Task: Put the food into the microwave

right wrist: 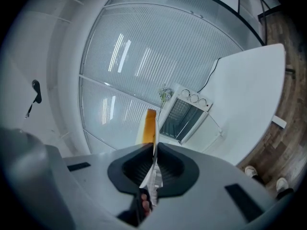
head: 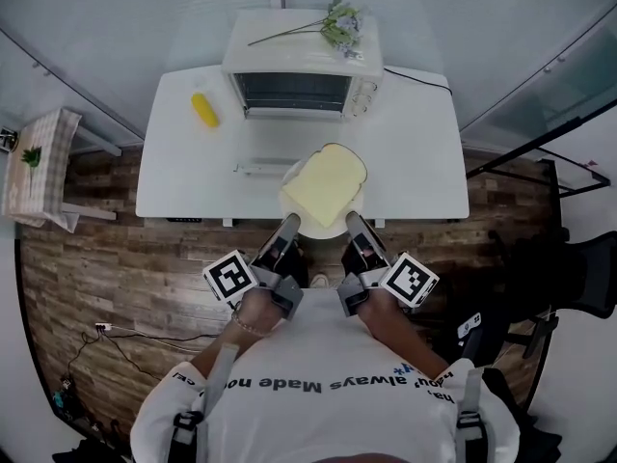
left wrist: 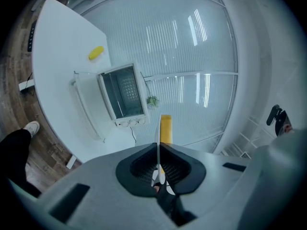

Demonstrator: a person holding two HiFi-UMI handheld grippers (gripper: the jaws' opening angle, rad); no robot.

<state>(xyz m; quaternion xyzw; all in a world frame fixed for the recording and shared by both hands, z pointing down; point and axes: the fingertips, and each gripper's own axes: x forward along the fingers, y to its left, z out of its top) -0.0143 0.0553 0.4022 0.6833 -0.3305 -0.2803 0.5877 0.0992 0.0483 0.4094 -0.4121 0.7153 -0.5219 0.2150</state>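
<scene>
Head view, looking steeply down: a person stands at the near edge of a white table (head: 183, 172) with a two-jaw gripper in each hand. Between them they carry a white plate (head: 295, 171) with a pale yellow slice of bread (head: 325, 183) lying flat on it. The plate hovers over the table's near edge, in front of the microwave (head: 294, 90).

The left gripper (head: 288, 223) clamps the plate's rim on the person's left, and the right gripper (head: 354, 222) clamps the rim on the opposite side. In the left gripper view the jaws are pinched tight on the thin white edge of the plate (left wrist: 158, 140), with the bread (left wrist: 165, 127) showing beyond it. The right gripper view shows the same: its jaws are closed on the plate rim (right wrist: 155, 145), with the bread (right wrist: 149, 124) above it.

The microwave sits at the far side of the table with its door (head: 262, 167) folded down open and its cavity facing the person. A flower sprig (head: 337, 25) lies on top of it. A yellow corn cob (head: 203, 110) rests on the table to the microwave's left, well apart from the plate.
</scene>
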